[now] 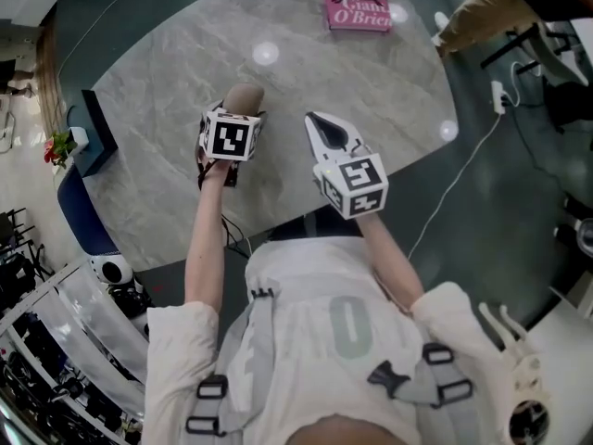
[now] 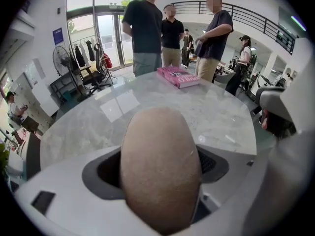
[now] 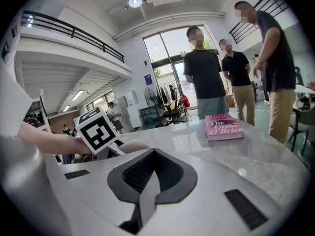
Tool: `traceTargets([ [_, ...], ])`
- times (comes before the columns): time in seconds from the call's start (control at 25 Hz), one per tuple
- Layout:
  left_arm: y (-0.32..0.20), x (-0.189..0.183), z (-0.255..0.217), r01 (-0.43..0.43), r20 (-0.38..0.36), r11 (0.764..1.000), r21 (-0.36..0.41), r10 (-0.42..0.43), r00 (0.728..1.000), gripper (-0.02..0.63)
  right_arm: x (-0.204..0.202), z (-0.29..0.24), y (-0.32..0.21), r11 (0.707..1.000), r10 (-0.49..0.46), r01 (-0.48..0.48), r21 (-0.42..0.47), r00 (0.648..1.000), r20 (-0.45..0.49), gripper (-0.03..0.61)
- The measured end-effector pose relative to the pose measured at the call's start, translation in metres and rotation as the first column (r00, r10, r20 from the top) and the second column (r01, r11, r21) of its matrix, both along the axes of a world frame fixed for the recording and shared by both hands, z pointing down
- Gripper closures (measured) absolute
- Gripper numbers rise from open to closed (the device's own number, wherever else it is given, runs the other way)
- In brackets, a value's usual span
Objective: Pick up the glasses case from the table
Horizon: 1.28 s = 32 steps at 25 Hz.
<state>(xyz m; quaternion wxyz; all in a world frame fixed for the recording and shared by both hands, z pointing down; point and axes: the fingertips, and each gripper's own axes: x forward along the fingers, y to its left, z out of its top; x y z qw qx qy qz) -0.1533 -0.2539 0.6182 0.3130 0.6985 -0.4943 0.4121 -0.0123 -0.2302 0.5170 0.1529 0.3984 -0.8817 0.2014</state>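
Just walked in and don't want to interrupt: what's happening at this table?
A person holds a two-jaw gripper in each hand over a grey table. The left gripper is clamped on a tan glasses case; whether it is lifted is unclear. The right gripper is shut and empty beside it. A pink book lies at the far end.

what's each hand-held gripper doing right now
left hand-held gripper: closed on the tan glasses case
right hand-held gripper: closed, holding nothing
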Motion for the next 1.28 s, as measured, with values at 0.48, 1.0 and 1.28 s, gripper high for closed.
traceTargets([
  [0.48,-0.016,-0.052,-0.164,0.172,-0.039,0.913,0.369,-0.169,0.985,0.215,-0.042,-0.076,-0.023,0.976,-0.086,0.084,0.2,0.996,0.0,0.577],
  [1.0,0.056,-0.092,-0.267,0.373,-0.166,0.622,0.689,-0.365,0.916,0.214,-0.068,-0.127,-0.024,0.939,-0.148,0.143,0.313,0.989,-0.008,0.577],
  [1.28,0.089,-0.101,-0.278,0.377,-0.176,0.482,0.791,-0.411,0.895,0.215,-0.08,-0.141,-0.02,0.927,-0.17,0.156,0.341,0.985,0.012,0.577],
])
